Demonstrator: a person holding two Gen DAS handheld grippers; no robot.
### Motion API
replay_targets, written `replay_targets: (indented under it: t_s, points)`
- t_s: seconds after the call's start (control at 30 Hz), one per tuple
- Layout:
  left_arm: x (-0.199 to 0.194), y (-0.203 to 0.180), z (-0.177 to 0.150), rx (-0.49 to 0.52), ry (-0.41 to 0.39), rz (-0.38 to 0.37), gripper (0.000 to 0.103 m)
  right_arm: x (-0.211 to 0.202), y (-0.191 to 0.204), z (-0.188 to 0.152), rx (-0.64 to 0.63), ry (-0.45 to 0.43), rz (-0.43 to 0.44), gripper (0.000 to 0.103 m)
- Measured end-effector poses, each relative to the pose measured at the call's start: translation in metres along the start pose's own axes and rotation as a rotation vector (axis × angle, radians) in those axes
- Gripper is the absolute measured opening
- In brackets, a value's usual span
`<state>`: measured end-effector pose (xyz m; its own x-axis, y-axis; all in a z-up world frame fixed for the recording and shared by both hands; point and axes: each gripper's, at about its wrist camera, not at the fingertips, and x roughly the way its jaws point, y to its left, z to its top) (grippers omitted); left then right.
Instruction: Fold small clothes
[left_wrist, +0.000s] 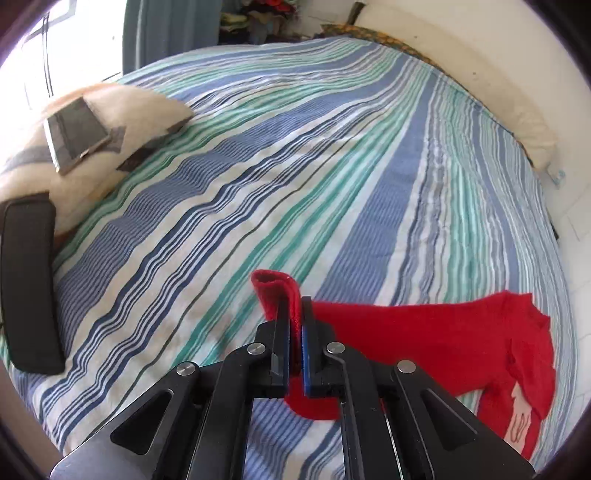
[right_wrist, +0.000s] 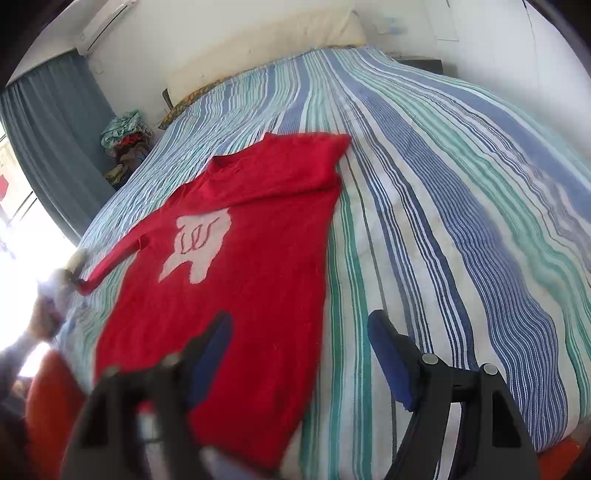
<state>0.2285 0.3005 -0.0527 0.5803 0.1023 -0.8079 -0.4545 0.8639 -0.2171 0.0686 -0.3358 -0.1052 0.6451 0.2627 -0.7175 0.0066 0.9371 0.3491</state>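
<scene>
Bed wearing blue-green striped cover. Red sweater lying flat on it, pale motif facing up. Fluffy cream pillow resting at bed edge, tablet sitting on pillow.

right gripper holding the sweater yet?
No: the right gripper stands open above the red sweater, its blue pads apart and pressing on nothing.

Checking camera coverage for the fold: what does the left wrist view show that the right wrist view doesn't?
Left wrist only: the left gripper, jaws shut on the red sweater's sleeve cuff; a cream pillow with a tablet on it.

Right wrist only: the right gripper, jaws open over the hem, gripping nothing; the whole pale motif; the far sleeve folded in.

Both: the red sweater lying on the striped bedspread.
</scene>
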Motion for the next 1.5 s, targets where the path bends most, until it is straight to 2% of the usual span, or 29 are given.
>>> replay_targets:
  t_s: [0.17, 0.3, 0.43, 0.53, 0.6, 0.63, 0.67, 0.7, 0.77, 0.83, 1.0, 1.07, 1.17, 1.3, 1.33, 1.37, 1.4, 1.43, 1.47, 1.5]
  points:
    - [-0.059, -0.145, 0.038, 0.232, -0.078, -0.189, 0.003, -0.001, -0.003, 0.003, 0.02, -0.018, 0.039, 0.075]
    - [-0.095, -0.28, 0.032, 0.436, -0.121, -0.36, 0.003, -0.004, -0.004, 0.004, 0.027, -0.027, 0.062, 0.075]
    - [-0.115, -0.386, -0.015, 0.616, -0.133, -0.486, 0.003, -0.009, -0.006, 0.003, 0.034, -0.042, 0.08, 0.075]
    - [-0.11, -0.441, -0.069, 0.738, -0.145, -0.516, 0.004, -0.011, -0.01, 0.003, 0.055, -0.052, 0.091, 0.075]
    - [-0.095, -0.463, -0.11, 0.81, -0.11, -0.49, 0.018, -0.013, -0.013, 0.004, 0.07, -0.06, 0.098, 0.075]
    - [-0.083, -0.468, -0.13, 0.837, -0.075, -0.451, 0.052, -0.014, -0.014, 0.005, 0.078, -0.063, 0.102, 0.075]
    - [-0.072, -0.465, -0.149, 0.854, -0.049, -0.405, 0.08, -0.014, -0.016, 0.005, 0.085, -0.066, 0.105, 0.075]
    - [-0.066, -0.455, -0.167, 0.864, -0.041, -0.386, 0.081, -0.015, -0.017, 0.005, 0.092, -0.068, 0.109, 0.075]
    - [-0.054, -0.426, -0.192, 0.892, 0.02, -0.389, 0.073, -0.016, -0.02, 0.006, 0.106, -0.073, 0.117, 0.075]
    - [-0.047, -0.383, -0.2, 0.874, 0.067, -0.367, 0.065, -0.017, -0.023, 0.006, 0.122, -0.079, 0.129, 0.075]
    - [-0.028, -0.266, -0.166, 0.753, 0.041, -0.202, 0.065, -0.018, -0.033, 0.007, 0.17, -0.087, 0.158, 0.075]
    - [-0.015, -0.238, -0.152, 0.737, 0.06, -0.16, 0.065, -0.015, -0.036, 0.008, 0.19, -0.083, 0.163, 0.075]
    - [0.008, -0.235, -0.152, 0.815, 0.06, -0.127, 0.065, -0.011, -0.039, 0.009, 0.211, -0.075, 0.165, 0.075]
    - [0.029, -0.272, -0.165, 0.938, 0.023, -0.125, 0.068, -0.009, -0.04, 0.008, 0.222, -0.065, 0.151, 0.075]
    - [0.034, -0.281, -0.168, 0.963, -0.006, -0.095, 0.072, -0.009, -0.04, 0.007, 0.219, -0.065, 0.144, 0.075]
    - [0.04, -0.287, -0.171, 0.983, -0.046, -0.046, 0.071, -0.009, -0.039, 0.007, 0.217, -0.065, 0.139, 0.075]
    - [0.046, -0.288, -0.172, 0.988, -0.083, 0.01, 0.062, -0.008, -0.039, 0.007, 0.216, -0.065, 0.133, 0.075]
    - [0.05, -0.283, -0.167, 0.951, -0.102, 0.05, 0.019, -0.008, -0.039, 0.007, 0.216, -0.064, 0.129, 0.075]
    - [0.052, -0.27, -0.157, 0.858, -0.082, 0.031, 0.009, -0.007, -0.039, 0.008, 0.217, -0.062, 0.124, 0.075]
    - [0.052, -0.253, -0.146, 0.75, -0.078, 0.018, 0.008, -0.007, -0.039, 0.008, 0.217, -0.061, 0.121, 0.075]
